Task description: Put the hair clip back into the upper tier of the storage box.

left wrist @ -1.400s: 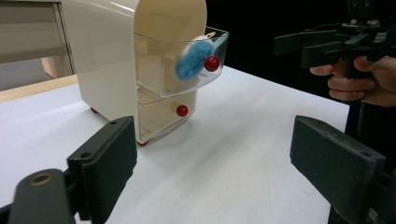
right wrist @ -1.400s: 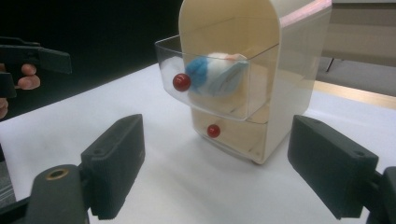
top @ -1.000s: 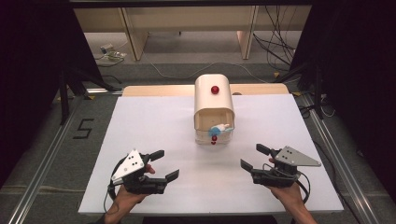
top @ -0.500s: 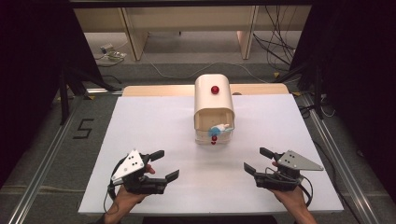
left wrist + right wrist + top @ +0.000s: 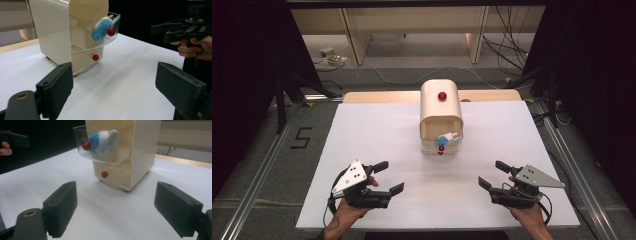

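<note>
From my remote seat: the right gripper [image 5: 495,176] at 4 o'clock has drawn back toward the table's [image 5: 377,130] near edge within the last second, suggesting a reset rather than an approach; left gripper [image 5: 385,178] at 8 o'clock holds position; both sets of jaws gape wide, gripping nothing; the small cream drawer cabinet [image 5: 441,102] stands at 12 o'clock, its clear upper drawer [image 5: 100,32] pulled out, cradling a blue-and-white soft toy [image 5: 101,141].

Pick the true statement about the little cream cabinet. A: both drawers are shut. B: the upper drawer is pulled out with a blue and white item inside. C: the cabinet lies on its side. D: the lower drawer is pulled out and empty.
B: the clear upper drawer juts out from the cabinet, holding a blue and white item; the lower drawer sits flush.
</note>
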